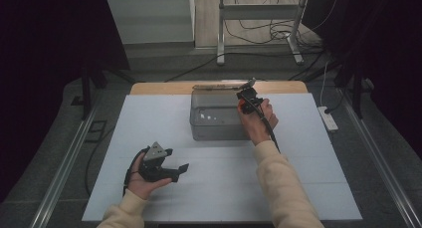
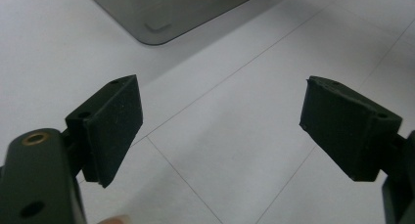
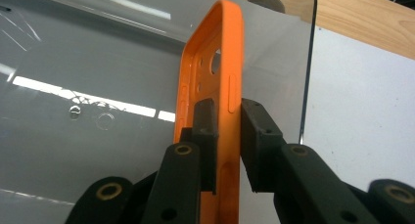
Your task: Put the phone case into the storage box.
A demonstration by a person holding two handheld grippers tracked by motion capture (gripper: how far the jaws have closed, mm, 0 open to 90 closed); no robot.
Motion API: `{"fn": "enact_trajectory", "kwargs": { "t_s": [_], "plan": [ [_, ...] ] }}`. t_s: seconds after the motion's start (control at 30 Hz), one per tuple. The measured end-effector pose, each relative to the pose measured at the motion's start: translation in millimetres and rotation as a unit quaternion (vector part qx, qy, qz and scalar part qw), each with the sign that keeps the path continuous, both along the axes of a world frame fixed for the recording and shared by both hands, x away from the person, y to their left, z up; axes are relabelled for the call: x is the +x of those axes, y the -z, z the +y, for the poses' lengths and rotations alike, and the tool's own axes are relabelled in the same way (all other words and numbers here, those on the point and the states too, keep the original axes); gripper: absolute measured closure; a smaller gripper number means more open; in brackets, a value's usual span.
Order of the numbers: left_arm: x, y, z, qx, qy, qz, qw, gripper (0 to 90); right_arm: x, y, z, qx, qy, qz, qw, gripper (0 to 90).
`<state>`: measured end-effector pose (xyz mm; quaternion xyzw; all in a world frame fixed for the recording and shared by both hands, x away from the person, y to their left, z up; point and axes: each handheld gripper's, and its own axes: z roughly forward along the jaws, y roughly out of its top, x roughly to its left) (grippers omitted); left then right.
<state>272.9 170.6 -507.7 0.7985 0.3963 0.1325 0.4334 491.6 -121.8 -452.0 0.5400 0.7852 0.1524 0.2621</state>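
An orange phone case (image 3: 210,48) stands on edge between the pads of my right gripper (image 3: 227,106), which is shut on its lower part. The case hangs over the glossy lid of a grey box (image 3: 88,67). In the high view the right gripper (image 1: 246,96) is at the far right corner of the grey box (image 1: 216,117), with a little orange showing by the hand. My left gripper (image 1: 177,159) rests low over the white mat near the front left. Its jaws are spread wide, and the left gripper (image 2: 220,116) has nothing between them. A corner of the grey box (image 2: 161,13) lies beyond it.
A white mat (image 1: 149,133) covers the wooden table (image 1: 164,87). The box sits at the mat's far middle. A power strip (image 1: 328,118) lies on the floor to the right. Cables and a metal stand (image 1: 259,24) are behind the table.
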Motion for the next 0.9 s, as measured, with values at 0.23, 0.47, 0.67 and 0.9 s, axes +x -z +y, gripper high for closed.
{"fn": "enact_trajectory", "kwargs": {
  "t_s": [0.23,0.47,0.67,0.9],
  "plan": [
    [0.0,-0.2,0.3,0.002,0.001,-0.001,1.0000,15.7,-4.1,-6.6,2.7,-0.005,-0.015,-0.021,0.9997,68.5],
    [-0.1,-0.1,-0.1,0.000,0.001,-0.001,1.0000,15.8,-8.9,-16.1,2.3,-0.009,-0.034,-0.045,0.9984,62.7],
    [-0.2,-0.3,-0.3,0.000,0.001,-0.001,1.0000,15.7,-10.8,-20.4,-0.4,0.007,-0.043,-0.043,0.9981,61.5],
    [-0.4,-0.5,0.1,0.000,0.001,-0.002,1.0000,15.7,-12.0,-23.6,-4.4,0.047,-0.045,-0.028,0.9975,53.8]
  ]
}}
